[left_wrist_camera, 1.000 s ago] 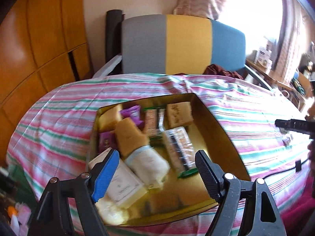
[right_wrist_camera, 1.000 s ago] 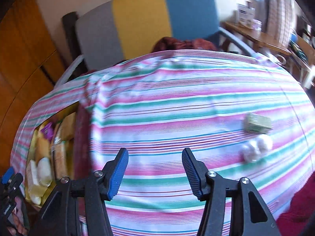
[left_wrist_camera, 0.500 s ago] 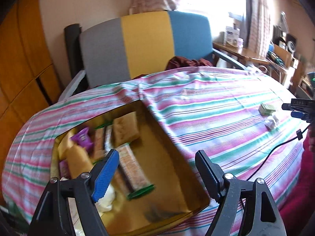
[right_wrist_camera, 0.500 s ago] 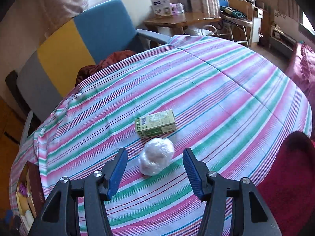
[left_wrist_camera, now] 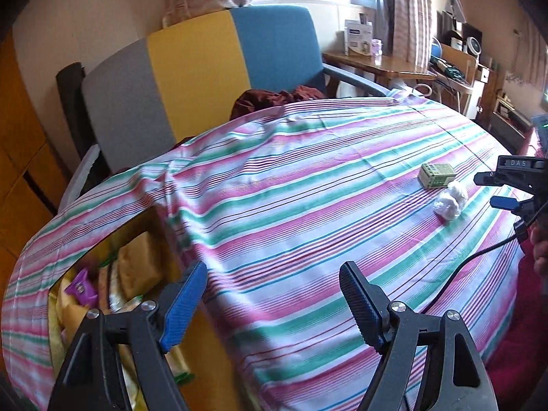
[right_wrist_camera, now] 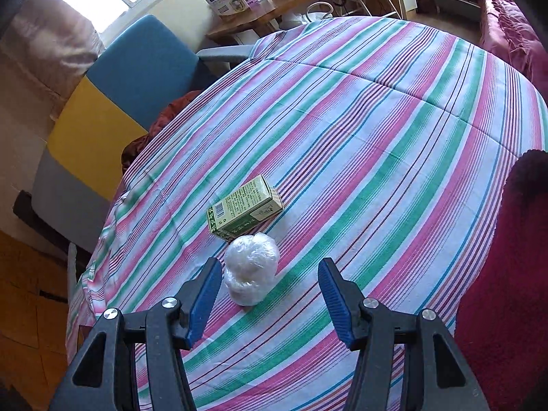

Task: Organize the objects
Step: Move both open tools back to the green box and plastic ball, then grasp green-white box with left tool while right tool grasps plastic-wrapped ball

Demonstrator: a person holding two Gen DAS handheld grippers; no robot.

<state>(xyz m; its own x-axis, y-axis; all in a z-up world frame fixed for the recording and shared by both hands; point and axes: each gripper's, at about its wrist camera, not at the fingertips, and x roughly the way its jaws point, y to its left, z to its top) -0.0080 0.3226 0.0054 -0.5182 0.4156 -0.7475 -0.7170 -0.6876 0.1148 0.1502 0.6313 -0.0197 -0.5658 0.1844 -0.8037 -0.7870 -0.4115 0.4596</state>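
The right tongs (right_wrist_camera: 270,294) hung apart beside the white bundle (right_wrist_camera: 251,269), apparently lined up to grab it; the left tongs (left_wrist_camera: 274,303), apart and empty, waited near the box (left_wrist_camera: 144,274).

On the striped cloth (right_wrist_camera: 394,130): 1 green carton (right_wrist_camera: 245,209), 1 white wrapped bundle (right_wrist_camera: 250,268), 1 snack-filled box (left_wrist_camera: 212,352).
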